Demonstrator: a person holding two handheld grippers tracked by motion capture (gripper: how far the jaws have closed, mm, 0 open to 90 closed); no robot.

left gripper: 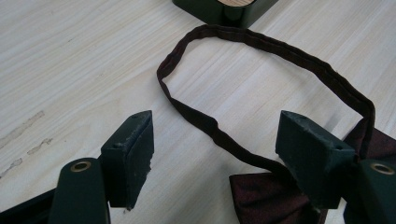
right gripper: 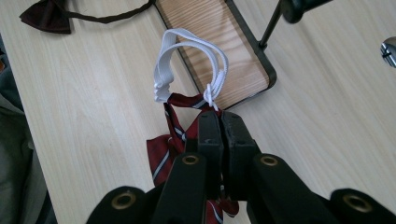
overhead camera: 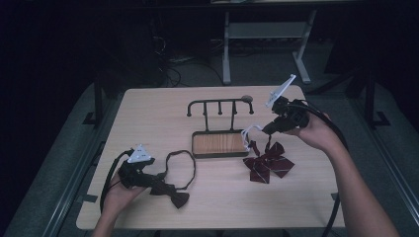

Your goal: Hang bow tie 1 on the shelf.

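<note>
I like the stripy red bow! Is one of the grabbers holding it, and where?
Yes. The right hand-held gripper is shut on the striped red bow tie, pinching its white elastic strap. The left hand-held gripper is open, holding nothing.

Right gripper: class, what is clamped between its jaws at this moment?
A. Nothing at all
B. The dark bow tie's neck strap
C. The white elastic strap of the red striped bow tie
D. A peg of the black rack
C: in the right gripper view the right gripper has its jaws closed on the white elastic strap, with the red striped bow tie hanging from it.
</note>
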